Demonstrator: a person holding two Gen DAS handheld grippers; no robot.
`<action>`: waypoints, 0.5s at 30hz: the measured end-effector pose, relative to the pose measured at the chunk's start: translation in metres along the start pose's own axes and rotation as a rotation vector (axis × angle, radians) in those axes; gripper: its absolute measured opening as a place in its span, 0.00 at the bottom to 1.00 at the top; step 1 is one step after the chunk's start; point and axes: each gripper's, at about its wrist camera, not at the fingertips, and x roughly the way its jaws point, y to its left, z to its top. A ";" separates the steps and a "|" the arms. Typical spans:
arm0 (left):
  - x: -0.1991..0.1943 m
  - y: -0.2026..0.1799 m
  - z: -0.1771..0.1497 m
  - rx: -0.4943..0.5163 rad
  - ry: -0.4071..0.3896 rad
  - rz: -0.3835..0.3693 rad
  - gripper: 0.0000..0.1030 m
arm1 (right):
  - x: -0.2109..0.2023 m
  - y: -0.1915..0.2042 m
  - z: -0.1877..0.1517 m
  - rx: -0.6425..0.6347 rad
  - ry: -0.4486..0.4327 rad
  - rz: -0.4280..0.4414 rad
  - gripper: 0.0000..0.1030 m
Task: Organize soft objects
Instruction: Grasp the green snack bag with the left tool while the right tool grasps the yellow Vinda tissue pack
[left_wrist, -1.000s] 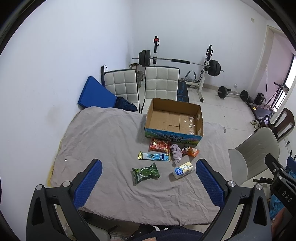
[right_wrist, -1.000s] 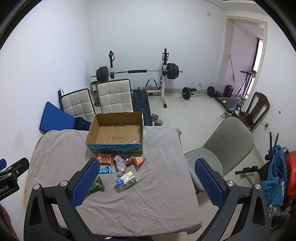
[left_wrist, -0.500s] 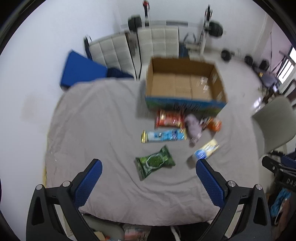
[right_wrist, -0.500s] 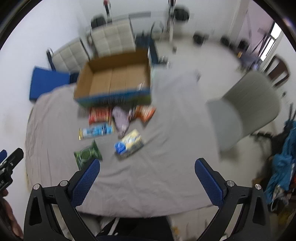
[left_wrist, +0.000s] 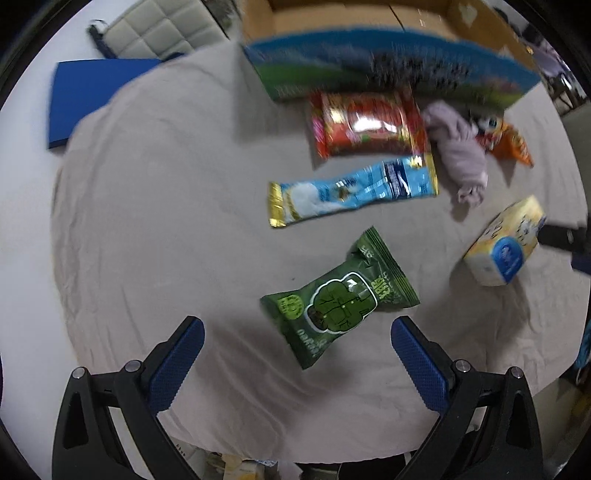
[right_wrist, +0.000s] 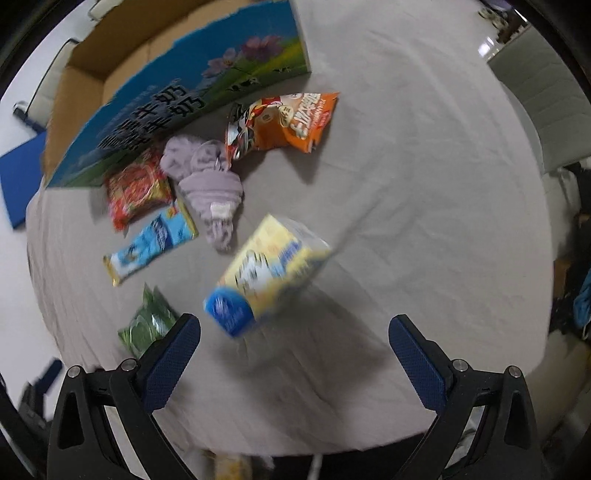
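Soft items lie on a grey-clothed table (left_wrist: 155, 229). In the left wrist view: a green snack pack (left_wrist: 338, 301), a light-blue long pack (left_wrist: 351, 190), a red pack (left_wrist: 365, 125), a lilac cloth (left_wrist: 460, 147), an orange pack (left_wrist: 508, 138) and a yellow tissue pack (left_wrist: 506, 245). My left gripper (left_wrist: 295, 363) is open, just short of the green pack. My right gripper (right_wrist: 293, 362) is open, just short of the yellow tissue pack (right_wrist: 267, 275). The lilac cloth (right_wrist: 208, 181) and orange pack (right_wrist: 284, 122) lie beyond it.
An open cardboard box (left_wrist: 388, 70) with a blue-green printed side stands at the far side of the table; it also shows in the right wrist view (right_wrist: 173, 99). A blue mat (left_wrist: 88, 96) and a white chair (left_wrist: 162, 33) are behind the table. A grey chair (right_wrist: 535, 96) is at the right.
Both grippers have dropped down and forward toward the table, so the packs look much larger. The items have not moved. Both grippers stay open.
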 end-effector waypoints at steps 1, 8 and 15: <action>0.008 -0.002 0.002 0.019 0.022 -0.004 1.00 | 0.009 0.005 0.006 0.005 0.006 0.001 0.97; 0.055 -0.029 -0.001 0.197 0.135 0.004 1.00 | 0.039 0.010 0.020 -0.019 0.056 -0.025 0.82; 0.089 -0.042 0.002 0.304 0.196 0.046 0.98 | 0.040 -0.020 0.001 -0.012 0.073 -0.123 0.82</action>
